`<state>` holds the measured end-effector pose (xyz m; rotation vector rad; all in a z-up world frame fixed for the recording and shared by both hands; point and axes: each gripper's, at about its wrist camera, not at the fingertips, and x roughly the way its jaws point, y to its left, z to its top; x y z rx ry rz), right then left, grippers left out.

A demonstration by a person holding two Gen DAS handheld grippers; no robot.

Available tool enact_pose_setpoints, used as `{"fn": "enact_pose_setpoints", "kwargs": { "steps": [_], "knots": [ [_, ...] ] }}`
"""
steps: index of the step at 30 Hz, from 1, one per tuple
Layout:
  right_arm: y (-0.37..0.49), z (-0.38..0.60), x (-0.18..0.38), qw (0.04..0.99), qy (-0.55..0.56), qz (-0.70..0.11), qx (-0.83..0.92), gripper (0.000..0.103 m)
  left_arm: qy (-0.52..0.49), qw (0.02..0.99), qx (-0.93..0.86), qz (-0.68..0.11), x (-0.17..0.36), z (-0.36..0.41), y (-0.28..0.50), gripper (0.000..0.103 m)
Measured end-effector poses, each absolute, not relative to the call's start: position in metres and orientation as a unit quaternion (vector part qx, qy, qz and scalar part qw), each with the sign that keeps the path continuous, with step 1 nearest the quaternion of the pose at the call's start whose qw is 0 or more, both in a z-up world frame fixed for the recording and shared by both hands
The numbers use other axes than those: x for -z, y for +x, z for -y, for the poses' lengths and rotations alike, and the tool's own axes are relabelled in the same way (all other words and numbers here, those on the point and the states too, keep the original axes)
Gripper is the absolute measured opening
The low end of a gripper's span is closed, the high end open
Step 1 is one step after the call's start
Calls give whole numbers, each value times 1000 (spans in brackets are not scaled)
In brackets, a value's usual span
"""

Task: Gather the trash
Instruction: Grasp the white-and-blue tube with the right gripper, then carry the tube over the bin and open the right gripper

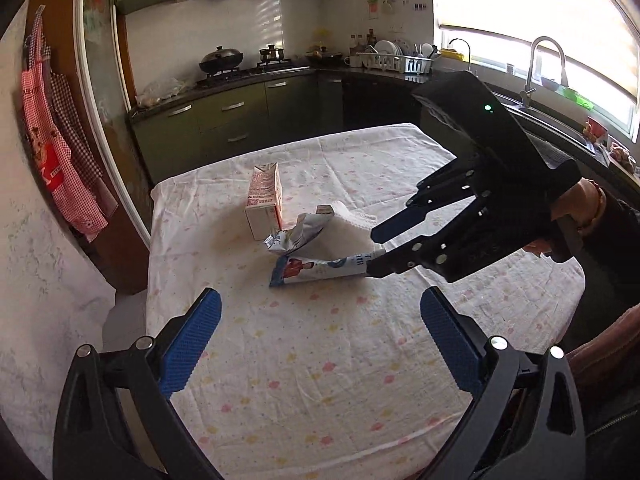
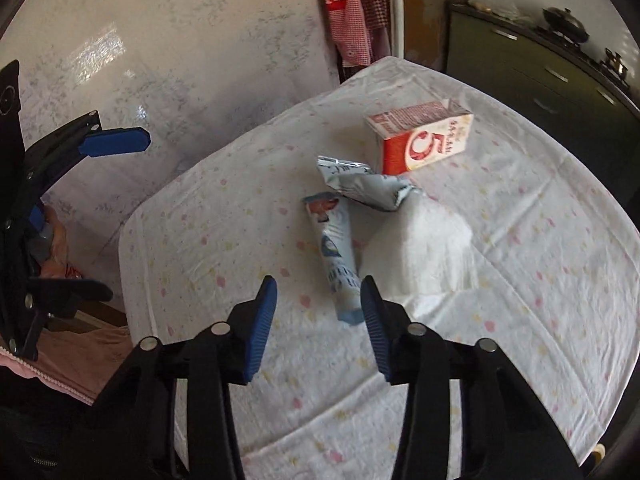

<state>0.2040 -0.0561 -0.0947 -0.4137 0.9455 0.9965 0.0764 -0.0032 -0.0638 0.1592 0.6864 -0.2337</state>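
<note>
On the flowered tablecloth (image 1: 320, 360) lie a flat blue-and-white wrapper (image 1: 316, 270) (image 2: 334, 248), a crumpled silvery wrapper (image 1: 296, 232) (image 2: 368, 188), a red-and-white carton (image 1: 264, 200) (image 2: 424, 140) and a white tissue wad (image 1: 352, 220) (image 2: 424, 248). My right gripper (image 1: 374, 252) (image 2: 318, 286) points down at the flat wrapper's near end. That end lies against one finger while the other stands well off, so nothing is pinched. My left gripper (image 1: 320, 296) hovers wide open and empty over the cloth, short of the trash.
The table's left edge runs along a pale wall with checked aprons (image 1: 60, 152) hanging by a doorway. Dark green cabinets (image 1: 224, 120) with a wok, dish rack and sink (image 1: 536, 80) line the far and right sides. A hand (image 1: 580, 208) holds the right gripper.
</note>
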Motion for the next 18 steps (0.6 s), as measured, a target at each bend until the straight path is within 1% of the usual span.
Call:
{"fn": "enact_pose_setpoints", "kwargs": {
  "steps": [6, 10, 12, 13, 16, 18],
  "knots": [
    [216, 40, 113, 748, -226, -450, -431, 37, 66, 931, 115, -339, 70, -3, 73, 98],
    [221, 33, 124, 745, -239, -456, -424, 30, 63, 931, 116, -341, 73, -5, 72, 98],
    [222, 32, 127, 745, -240, -460, -418, 24, 62, 930, 116, -342, 74, -5, 72, 98],
    [222, 32, 128, 746, -238, -461, -418, 20, 62, 930, 116, -343, 74, -4, 72, 98],
    [216, 34, 126, 749, -234, -456, -420, 13, 65, 929, 118, -344, 75, -3, 72, 98],
    [210, 37, 123, 749, -226, -454, -426, 12, 66, 929, 118, -345, 75, -2, 73, 98]
  ]
}}
